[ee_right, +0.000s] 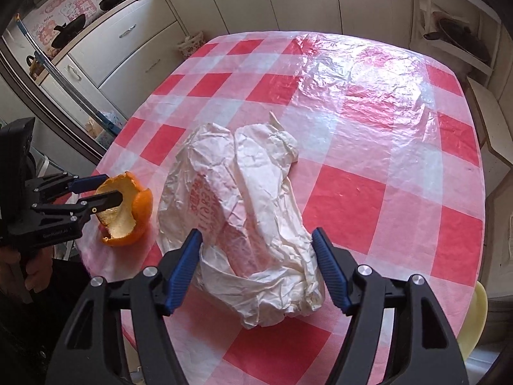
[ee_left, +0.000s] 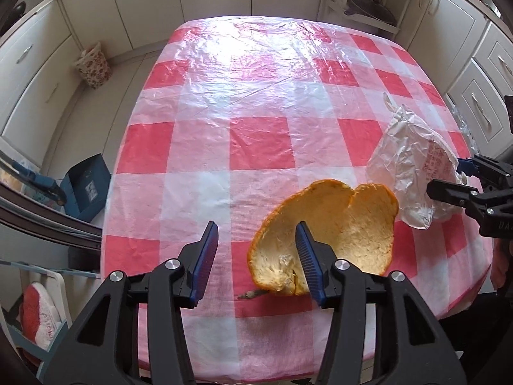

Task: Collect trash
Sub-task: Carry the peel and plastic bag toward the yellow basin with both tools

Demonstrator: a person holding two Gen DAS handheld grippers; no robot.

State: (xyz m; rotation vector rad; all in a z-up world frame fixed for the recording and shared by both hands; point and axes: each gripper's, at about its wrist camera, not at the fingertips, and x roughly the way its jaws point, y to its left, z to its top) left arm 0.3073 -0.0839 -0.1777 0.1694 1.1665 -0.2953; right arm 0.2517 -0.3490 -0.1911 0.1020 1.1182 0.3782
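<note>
Right edge of the left-wrist view is cutting off most of the right tool (ee_left: 449,179), so only its black frame and a bit of blue pad are showing there; the crumpled white paper wrapper with faint red print (ee_right: 243,221) is hiding the counter beneath it, and the print is too creased to read. A small dark sliver (ee_left: 253,294) is poking out from under the curled orange peel with pale pith inside (ee_left: 323,240), too small to identify. Peel is sitting near the front left corner of the counter covered in red-and-white checked plastic cloth (ee_right: 368,166), cupped open w/ ragged edges, orange skin outside. Left tool (ee_left: 256,256) is standing apart, fingers straddling the peel's rim: one blue pad (ee_left: 307,263) is inside the cup against the pith, the other is out over bare cloth, not pressing. Wrapper is lying just beside the peel, toward the counter's front middle, bulky and wrinkled. Right tool is spread wide w/ wrapper's near end between its fingers; whether the left pad is touching the paper can't be told, the right pad is standing just off it, no squeeze visible.
</note>
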